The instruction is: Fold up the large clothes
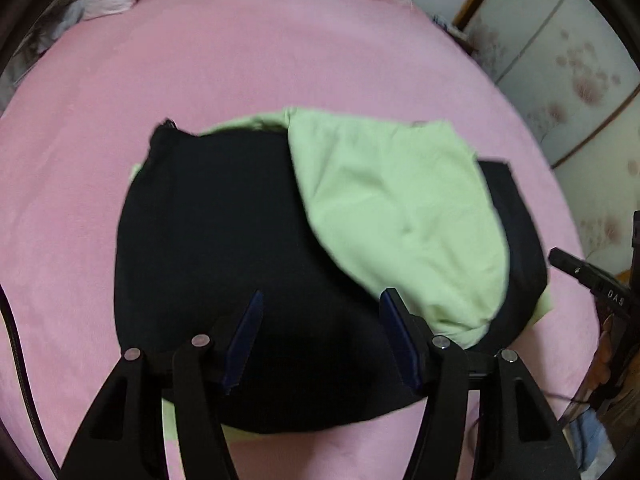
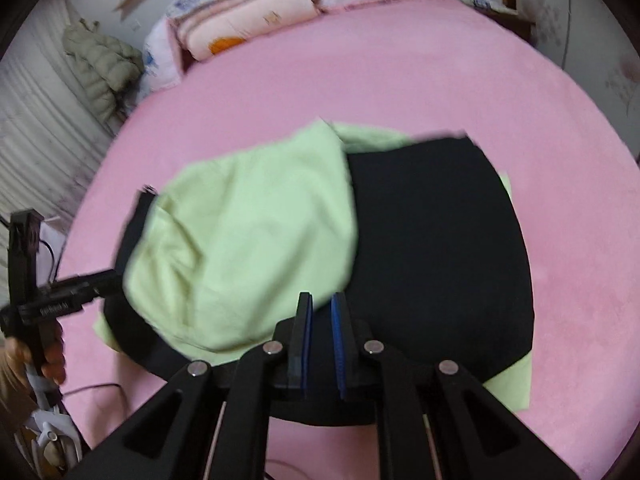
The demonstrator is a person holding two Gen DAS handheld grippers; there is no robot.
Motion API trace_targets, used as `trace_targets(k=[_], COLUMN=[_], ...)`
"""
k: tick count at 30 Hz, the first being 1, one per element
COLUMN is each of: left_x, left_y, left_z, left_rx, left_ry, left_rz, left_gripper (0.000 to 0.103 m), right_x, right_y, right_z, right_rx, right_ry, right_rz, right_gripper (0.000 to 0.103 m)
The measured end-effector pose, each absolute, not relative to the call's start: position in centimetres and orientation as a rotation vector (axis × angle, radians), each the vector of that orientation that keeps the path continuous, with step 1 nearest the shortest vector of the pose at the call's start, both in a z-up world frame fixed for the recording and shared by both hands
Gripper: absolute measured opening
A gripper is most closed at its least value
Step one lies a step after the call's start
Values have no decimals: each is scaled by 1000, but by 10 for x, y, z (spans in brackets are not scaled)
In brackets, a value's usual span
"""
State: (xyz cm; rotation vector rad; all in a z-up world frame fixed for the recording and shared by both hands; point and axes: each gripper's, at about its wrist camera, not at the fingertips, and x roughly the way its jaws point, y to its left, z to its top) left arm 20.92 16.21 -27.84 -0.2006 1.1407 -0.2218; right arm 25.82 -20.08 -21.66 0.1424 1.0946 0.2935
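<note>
A black garment (image 1: 224, 248) is spread over the middle of a bed covered by a pink sheet (image 1: 248, 60), nearer the foot edge than the pillows. A light green garment (image 1: 400, 216) is laid partly over it; green cloth is also seen peeking out from beneath the black one at its edges and corners, though whether this is the same piece cannot be told. In the left wrist view the green cloth is draped over the right part of the black garment; in the right wrist view the green garment (image 2: 248, 240) is seen on the left and the black garment (image 2: 436, 248) on the right.

The left gripper (image 1: 320, 300) is held above the near part of the black garment, its fingers spread wide apart and nothing caught between them. The right gripper (image 2: 322, 300) is held over the seam where green meets black, its fingers drawn nearly together with only a narrow gap left, and no cloth is seen pinched there.

Folded bedding and a pillow (image 2: 248, 20) are stacked at the head edge of the bed. A quilted jacket (image 2: 100, 64) is piled beside the bed's far left corner.
</note>
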Motion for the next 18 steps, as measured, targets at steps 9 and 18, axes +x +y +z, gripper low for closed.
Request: trace_targets(k=[9, 18], left_x=[215, 214], left_y=[97, 89], left_z=[-275, -360], left_rx=[-294, -294], left_ry=[1039, 1251], left_rz=[-231, -72], left_gripper=[59, 59], right_x=[294, 282], right_y=[-131, -138], right_z=[-231, -309], right_rx=[108, 156], right_ry=[1119, 1268], right_rz=[324, 268], right_gripper=[9, 8])
